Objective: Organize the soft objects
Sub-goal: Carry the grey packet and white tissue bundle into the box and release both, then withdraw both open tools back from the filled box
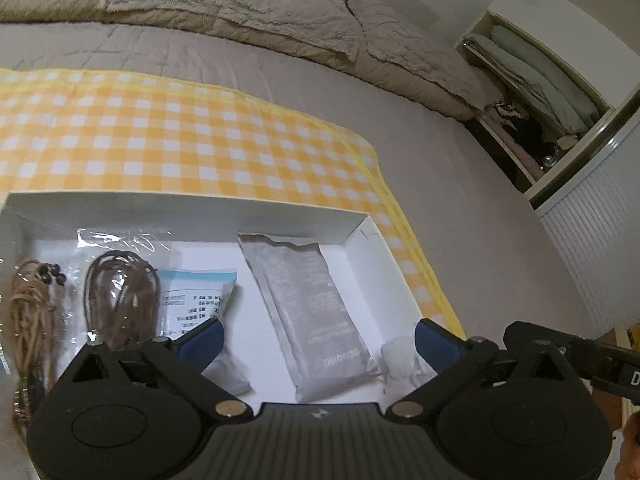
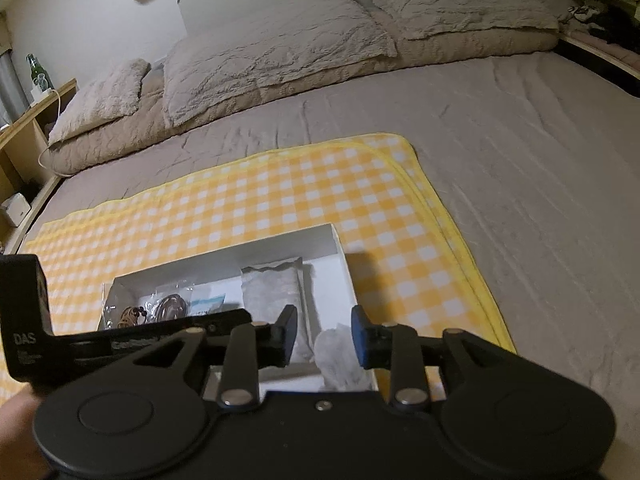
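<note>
A white open box (image 1: 192, 204) (image 2: 344, 276) lies on a yellow checked cloth (image 1: 180, 136) (image 2: 280, 196) on the bed. Inside lie a grey foil pouch (image 1: 316, 308) (image 2: 272, 288), a blue-topped packet (image 1: 196, 292), a clear bag with a brown cord (image 1: 120, 292), a tan cord bundle (image 1: 30, 312) and a small white soft piece (image 1: 400, 364) (image 2: 340, 356) at the box's right end. My left gripper (image 1: 318, 340) is open above the grey pouch. My right gripper (image 2: 324, 336) is open, its fingers on either side of the white soft piece, just above it.
Beige pillows (image 2: 280, 48) and a folded quilt lie at the head of the bed. A wardrobe with stacked bedding (image 1: 536, 72) stands to the right. A wooden bedside shelf with a green bottle (image 2: 36, 72) is at the left. Grey sheet (image 2: 520, 152) surrounds the cloth.
</note>
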The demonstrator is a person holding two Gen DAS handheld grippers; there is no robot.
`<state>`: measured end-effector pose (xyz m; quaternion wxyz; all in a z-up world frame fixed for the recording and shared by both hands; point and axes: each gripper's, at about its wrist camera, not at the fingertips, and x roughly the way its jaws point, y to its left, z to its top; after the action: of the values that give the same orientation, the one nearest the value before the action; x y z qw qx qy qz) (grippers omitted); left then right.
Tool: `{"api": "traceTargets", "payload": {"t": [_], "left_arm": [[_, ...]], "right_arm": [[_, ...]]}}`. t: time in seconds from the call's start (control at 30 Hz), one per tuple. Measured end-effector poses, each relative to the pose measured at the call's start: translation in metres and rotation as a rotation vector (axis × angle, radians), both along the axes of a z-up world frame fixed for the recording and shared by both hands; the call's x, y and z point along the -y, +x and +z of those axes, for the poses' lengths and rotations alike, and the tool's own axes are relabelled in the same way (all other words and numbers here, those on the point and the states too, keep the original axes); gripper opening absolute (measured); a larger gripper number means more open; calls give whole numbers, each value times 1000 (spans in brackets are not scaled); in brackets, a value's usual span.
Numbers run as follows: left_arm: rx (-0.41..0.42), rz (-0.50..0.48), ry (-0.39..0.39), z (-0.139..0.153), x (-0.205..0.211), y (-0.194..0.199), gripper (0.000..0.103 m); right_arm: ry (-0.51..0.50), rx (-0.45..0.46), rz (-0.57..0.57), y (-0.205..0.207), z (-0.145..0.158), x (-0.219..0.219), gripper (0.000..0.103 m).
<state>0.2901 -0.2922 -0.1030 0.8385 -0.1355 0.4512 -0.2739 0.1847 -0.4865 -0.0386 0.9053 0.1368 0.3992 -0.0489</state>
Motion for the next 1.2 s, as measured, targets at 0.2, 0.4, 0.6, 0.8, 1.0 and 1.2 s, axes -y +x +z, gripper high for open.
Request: {"api": "traceTargets", "payload": {"t": [0.2,0.4,0.6,0.8,1.0,1.2], "left_arm": [[14,-8,37,13,-10,-11,103],[38,-1,66,29,-27,-23,103],[71,20,83,54,-46,-35,103],[124,39,128,88,-69,-55,103],[222,51,160,124,-95,-88,103],[303,70,165,145,-122,-128,103]], "right_arm": [[-19,-7,10,-8,3,-1,31],[-56,-24,21,-11,2,-5,31],[-46,11,38,-19,17,-13,33],[-63,62,52,-33,39,-26,44],[-75,126,62,-58,65,-43,64],[-126,192,75,-94,78,-68,75]]}}
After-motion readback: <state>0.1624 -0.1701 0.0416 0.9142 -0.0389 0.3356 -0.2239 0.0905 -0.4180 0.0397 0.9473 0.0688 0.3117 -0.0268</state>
